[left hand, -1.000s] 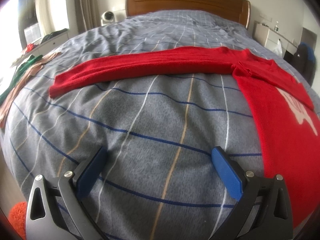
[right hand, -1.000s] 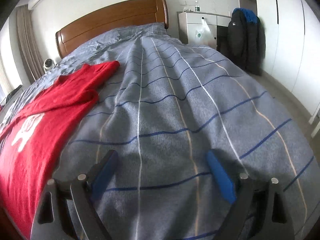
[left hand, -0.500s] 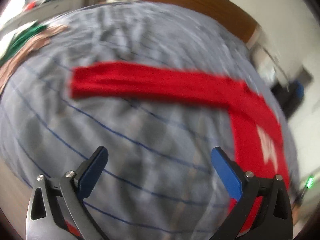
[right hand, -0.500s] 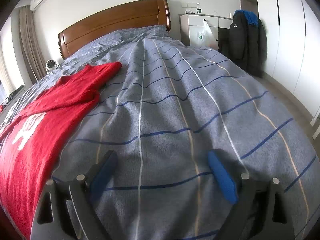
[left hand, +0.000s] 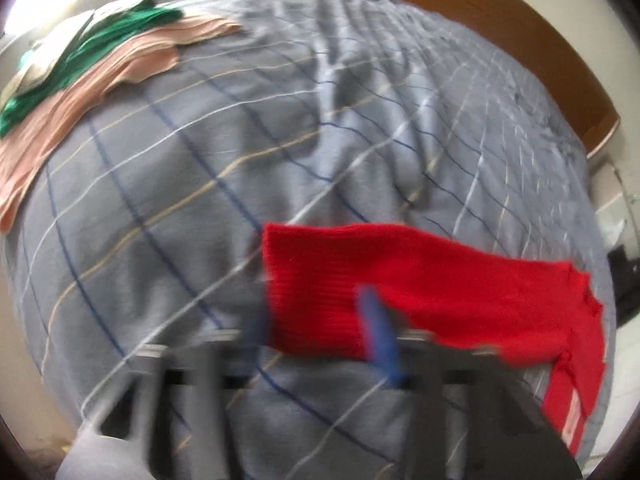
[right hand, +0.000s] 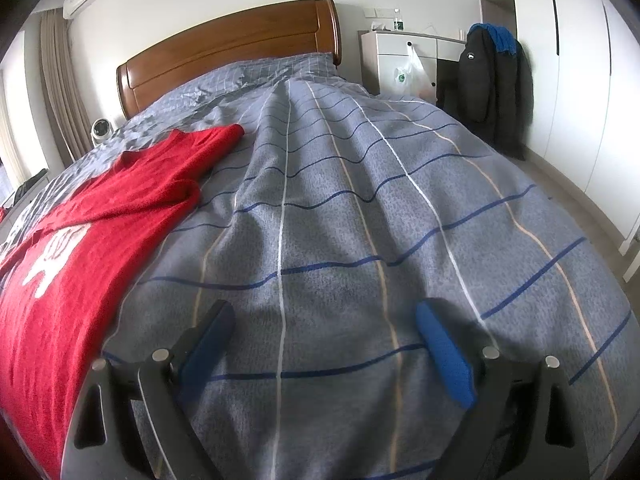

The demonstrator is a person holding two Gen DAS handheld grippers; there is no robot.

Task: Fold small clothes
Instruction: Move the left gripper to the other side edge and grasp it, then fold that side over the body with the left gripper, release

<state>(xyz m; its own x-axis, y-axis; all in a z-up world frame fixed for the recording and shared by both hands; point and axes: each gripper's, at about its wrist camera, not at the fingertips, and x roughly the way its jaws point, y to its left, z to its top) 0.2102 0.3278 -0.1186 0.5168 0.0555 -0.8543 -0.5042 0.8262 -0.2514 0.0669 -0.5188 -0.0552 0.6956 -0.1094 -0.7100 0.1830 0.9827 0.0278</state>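
A red knit sweater (right hand: 76, 264) lies spread on the bed (right hand: 360, 208), on a grey-blue checked duvet, with one sleeve (left hand: 400, 280) stretched out flat to the side. The left gripper (left hand: 320, 332) is at the ribbed cuff end of that sleeve; its fingers (left hand: 378, 328) are closing, with the cuff edge between them. The view is blurred, so whether the blue pads already press on the fabric cannot be told for certain. The right gripper (right hand: 324, 344) hovers over bare duvet just beside the sweater's body, fingers spread wide and holding nothing. The garment should handle as light, soft and limp: it will drape from any grip point, stretch slightly under pull, and drag on the duvet rather than slide. The cuff is probably the best place to take hold, since the ribbing is thicker and gives the pads purchase. Grip both layers of the sleeve, not the top layer alone. Lift the cuff clear before carrying it across the body, or the knit may bunch. Other clothes (left hand: 100, 60), green and pink, lie near the far edge of the bed, well apart from the sweater.
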